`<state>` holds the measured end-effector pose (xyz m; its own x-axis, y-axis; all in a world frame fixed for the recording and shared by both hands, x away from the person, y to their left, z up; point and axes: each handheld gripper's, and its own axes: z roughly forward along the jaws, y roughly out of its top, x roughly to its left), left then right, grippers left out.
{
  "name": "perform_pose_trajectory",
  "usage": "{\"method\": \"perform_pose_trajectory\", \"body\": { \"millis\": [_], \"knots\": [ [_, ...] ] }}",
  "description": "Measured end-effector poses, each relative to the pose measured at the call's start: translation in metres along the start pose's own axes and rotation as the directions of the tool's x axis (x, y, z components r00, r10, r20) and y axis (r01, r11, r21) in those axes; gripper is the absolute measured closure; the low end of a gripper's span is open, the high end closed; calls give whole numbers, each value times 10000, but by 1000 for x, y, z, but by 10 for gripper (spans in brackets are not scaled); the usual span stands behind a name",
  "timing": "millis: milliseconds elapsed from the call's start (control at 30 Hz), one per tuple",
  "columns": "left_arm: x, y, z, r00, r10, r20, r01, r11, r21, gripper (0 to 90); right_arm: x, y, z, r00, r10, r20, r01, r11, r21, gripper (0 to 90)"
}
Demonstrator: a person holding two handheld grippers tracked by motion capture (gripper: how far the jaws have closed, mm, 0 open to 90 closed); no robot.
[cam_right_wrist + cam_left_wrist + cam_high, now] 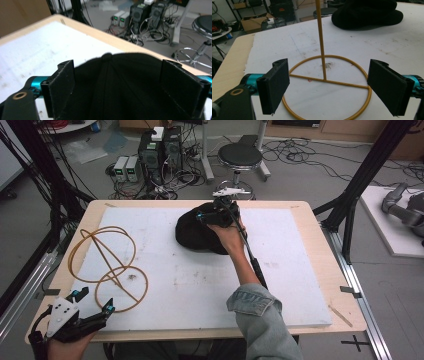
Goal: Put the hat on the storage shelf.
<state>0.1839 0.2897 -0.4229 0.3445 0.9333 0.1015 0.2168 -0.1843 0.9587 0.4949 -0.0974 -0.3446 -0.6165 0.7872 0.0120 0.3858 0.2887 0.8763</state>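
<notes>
i'm reaching the right gripper (218,215) forward with the forearm stretched toward 12 o'clock, jaws spread wide over the black cap (120,82) lying far centre on the white board (200,285). i'm resting the left gripper (95,302) at 7 o'clock, jaws wide, facing the gold wire hat stand (324,82), whose post is standing upright.

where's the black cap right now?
In the high view the black cap lies on the white board toward the table's far edge, near centre, directly under the open right gripper, well right of the yellow wire stand.
</notes>
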Motion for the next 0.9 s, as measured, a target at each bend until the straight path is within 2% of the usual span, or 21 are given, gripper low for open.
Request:
{"method": "perform_pose_trajectory", "body": {
  "millis": [300,367,433,600,667,700,767,900],
  "knots": [
    [1,-1,-2,10000,-11,-25,11,10000,-24,182,6,-13,27,9996,-191,216,170,9955,931,189],
    [1,-1,-2,10000,-9,-24,9,10000,-19,183,7,-14,29,9992,-240,313,207,9945,1024,194],
    [1,-1,-2,10000,-5,-18,5,10000,-18,183,8,-16,35,9973,-497,546,423,9907,1290,214],
    [1,-1,-2,10000,-5,-6,5,10000,-35,183,9,-18,41,9955,-512,797,382,9869,1570,275],
    [1,-1,-2,10000,-17,0,17,10000,-45,183,9,-19,44,9933,-647,954,468,9827,1790,346],
    [1,-1,-2,10000,-12,-5,12,10000,-42,183,9,-19,44,9933,-647,954,468,9827,1790,346],
    [1,-1,-2,10000,-30,6,31,10000,-47,183,10,-20,45,9930,-713,946,525,9807,1882,438],
    [1,-1,-2,10000,-40,-1,40,10000,-46,185,11,-19,46,9958,-717,571,589,9777,2015,622]
  ]
}}
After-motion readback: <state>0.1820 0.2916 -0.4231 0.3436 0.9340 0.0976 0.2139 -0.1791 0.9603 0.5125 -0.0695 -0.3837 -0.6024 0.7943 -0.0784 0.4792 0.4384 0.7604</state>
